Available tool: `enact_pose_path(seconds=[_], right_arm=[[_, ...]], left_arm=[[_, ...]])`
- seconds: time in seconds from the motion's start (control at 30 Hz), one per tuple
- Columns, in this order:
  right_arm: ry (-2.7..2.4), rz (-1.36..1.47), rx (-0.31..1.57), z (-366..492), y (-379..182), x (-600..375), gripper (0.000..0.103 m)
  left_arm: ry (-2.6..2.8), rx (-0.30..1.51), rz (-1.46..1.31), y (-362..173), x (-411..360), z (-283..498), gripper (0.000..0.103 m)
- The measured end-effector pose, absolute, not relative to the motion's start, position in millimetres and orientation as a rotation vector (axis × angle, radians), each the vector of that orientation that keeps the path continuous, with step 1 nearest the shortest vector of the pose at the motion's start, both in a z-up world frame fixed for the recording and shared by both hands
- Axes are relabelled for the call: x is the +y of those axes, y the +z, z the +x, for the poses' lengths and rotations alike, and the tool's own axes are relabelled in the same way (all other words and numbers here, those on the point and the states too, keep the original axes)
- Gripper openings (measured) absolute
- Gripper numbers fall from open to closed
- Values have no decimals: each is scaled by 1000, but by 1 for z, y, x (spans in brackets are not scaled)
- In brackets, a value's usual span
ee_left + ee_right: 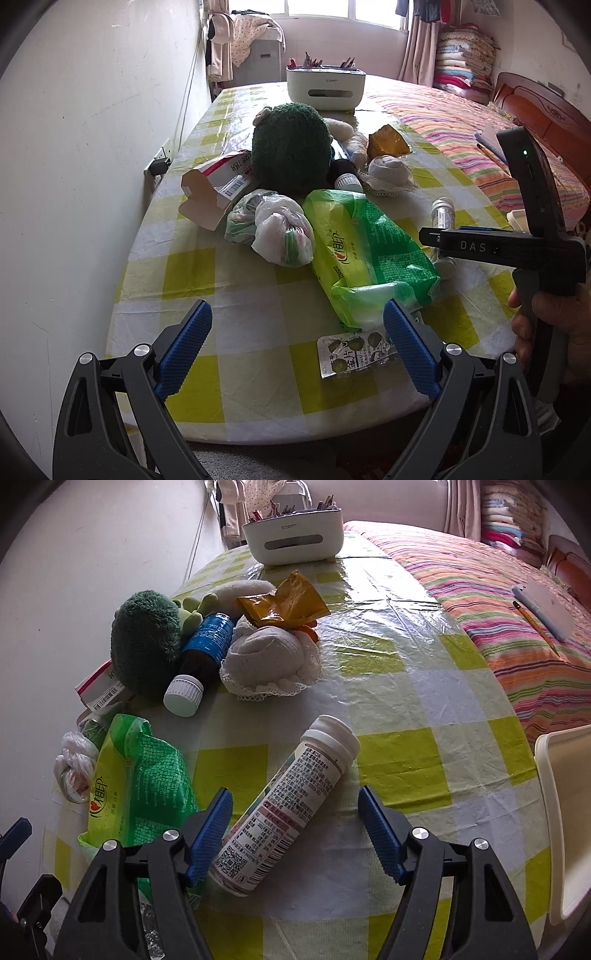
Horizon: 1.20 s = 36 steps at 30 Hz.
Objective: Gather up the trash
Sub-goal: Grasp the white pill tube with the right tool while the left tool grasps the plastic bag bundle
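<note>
Green plush toy (146, 646), white desk organizer (293, 541) with pens, striped bedspread (498, 602), checked tablecloth (399, 709), folded blankets (461, 62)

1. Between your right gripper's (295, 834) ribbed blue pads (212, 834) lies a smooth white plastic tube (284, 808) with a printed paper label.
2. Under it, the checked table cover (388, 657) is glossy, wrinkled film.
3. Ahead of your left gripper (295, 347): a shiny green plastic pack (369, 251), a foil blister sheet (354, 350), and a fuzzy green plush toy (291, 144).

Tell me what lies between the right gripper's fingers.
In the right wrist view, a white tablet tube lies on the tablecloth between the right gripper fingers, untouched.
</note>
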State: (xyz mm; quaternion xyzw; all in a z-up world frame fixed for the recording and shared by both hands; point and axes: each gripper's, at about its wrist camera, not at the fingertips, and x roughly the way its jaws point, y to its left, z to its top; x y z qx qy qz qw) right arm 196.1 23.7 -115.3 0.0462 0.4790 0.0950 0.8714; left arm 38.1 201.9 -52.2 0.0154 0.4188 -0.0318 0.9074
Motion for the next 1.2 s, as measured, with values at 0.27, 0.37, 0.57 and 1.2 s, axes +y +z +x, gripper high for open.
enact_pose_path(seconds=[0.27,0.37,0.57,1.2], right_arm=[[220,16,936,194,-117,27,29],[239,57,929,190,-116,17,29],[265,80,891,173,-108,6,29],[270,132,681,154,-57,-59,29]], left_arm=[[-36,935,-226,-51,233,75,93],[28,953,-323,-51,247,93,93],[99,1001,-458,-55,255,128,93],[171,964,-472,-79,254,145,40]])
